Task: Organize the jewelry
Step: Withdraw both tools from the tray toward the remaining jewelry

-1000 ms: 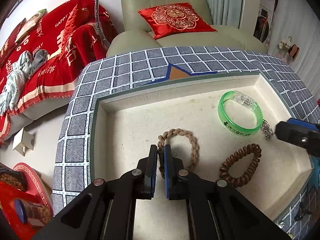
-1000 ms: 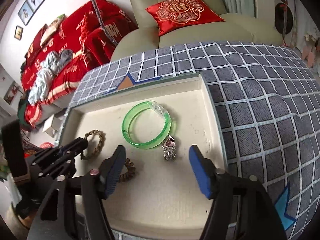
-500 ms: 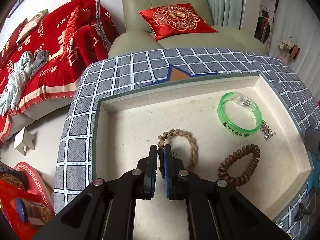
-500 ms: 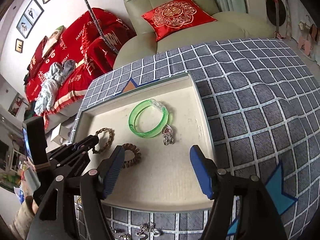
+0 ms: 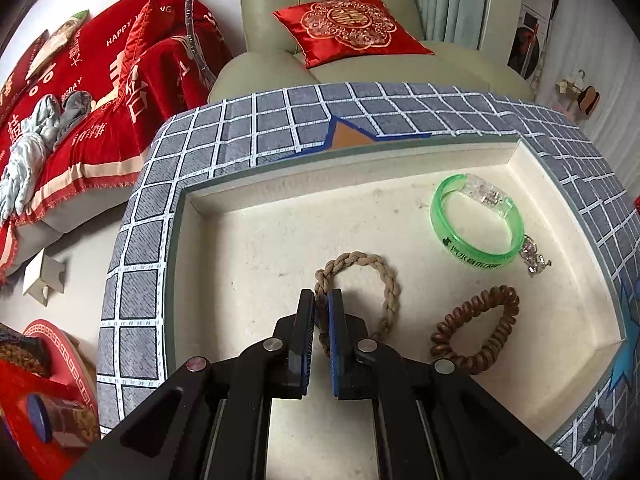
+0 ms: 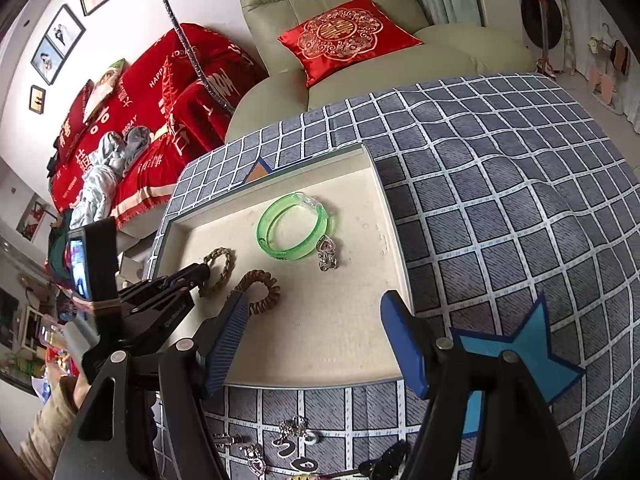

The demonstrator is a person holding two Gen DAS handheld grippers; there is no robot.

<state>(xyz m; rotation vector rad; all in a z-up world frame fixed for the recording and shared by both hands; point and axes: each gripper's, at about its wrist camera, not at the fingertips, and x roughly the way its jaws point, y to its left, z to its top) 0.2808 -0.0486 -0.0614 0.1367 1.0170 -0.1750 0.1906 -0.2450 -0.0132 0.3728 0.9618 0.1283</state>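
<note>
A cream tray [image 5: 256, 216] sits on a grey checked cloth. In it lie a tan braided rope bracelet [image 5: 380, 272], a brown coil hair tie [image 5: 476, 332], a green plastic bangle [image 5: 476, 224] and a silver heart pendant [image 5: 534, 258]. My left gripper [image 5: 321, 312] is shut on the rope bracelet's left side, low over the tray floor. My right gripper [image 6: 312, 320] is open and empty, above the tray's near edge [image 6: 320, 380]. The right wrist view shows the rope bracelet [image 6: 218, 264], hair tie [image 6: 262, 286], bangle [image 6: 294, 226], pendant [image 6: 328, 254] and left gripper [image 6: 202, 270].
More loose jewelry pieces [image 6: 296, 436] lie on the cloth [image 6: 500, 208] in front of the tray. A green armchair with a red cushion [image 6: 344, 36] stands behind the table. A red-covered sofa [image 6: 140, 92] is at the left.
My right gripper has pulled back and up from the pendant, out of the left wrist view. My left gripper stays shut on the rope bracelet in the same place.
</note>
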